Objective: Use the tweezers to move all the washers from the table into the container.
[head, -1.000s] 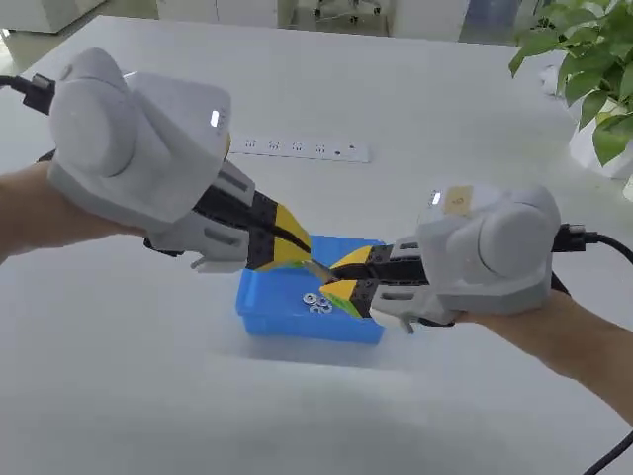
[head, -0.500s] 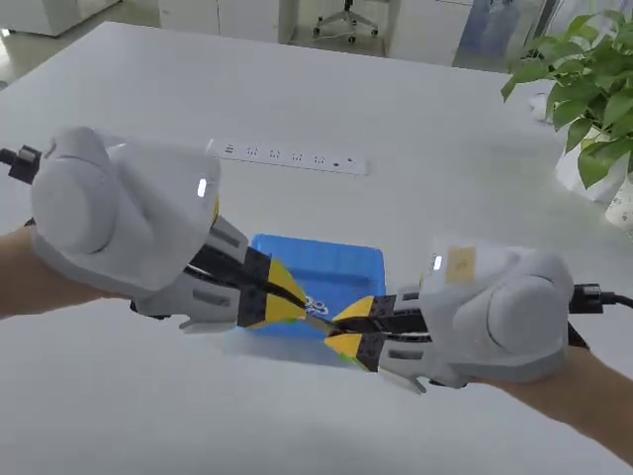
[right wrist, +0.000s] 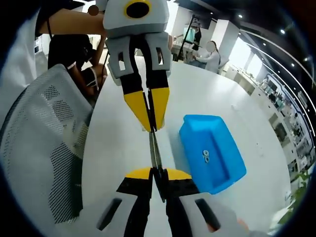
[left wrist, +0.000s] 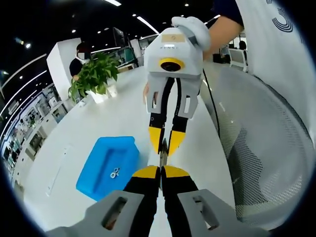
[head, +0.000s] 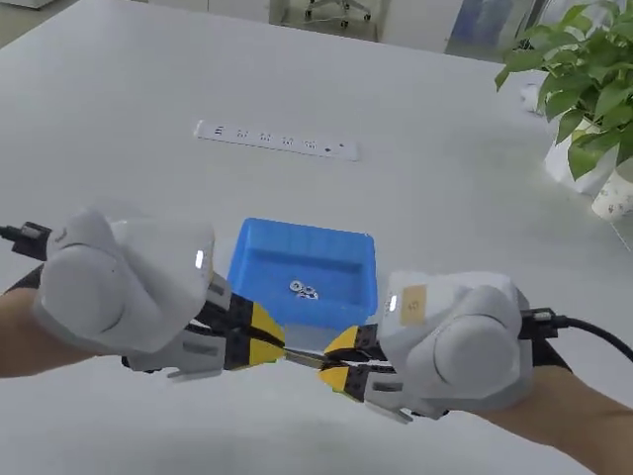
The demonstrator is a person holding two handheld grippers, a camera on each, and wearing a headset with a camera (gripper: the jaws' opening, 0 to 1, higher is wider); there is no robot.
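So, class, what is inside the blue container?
A small cluster of washers on the container floor; its near edge is hidden behind the left gripper and right gripper.

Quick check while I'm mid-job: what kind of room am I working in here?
Most likely an open-plan office or showroom, not a workshop: a big white table carrying a power strip, a potted plant at its far edge, and a mesh office chair pulled up beside it.
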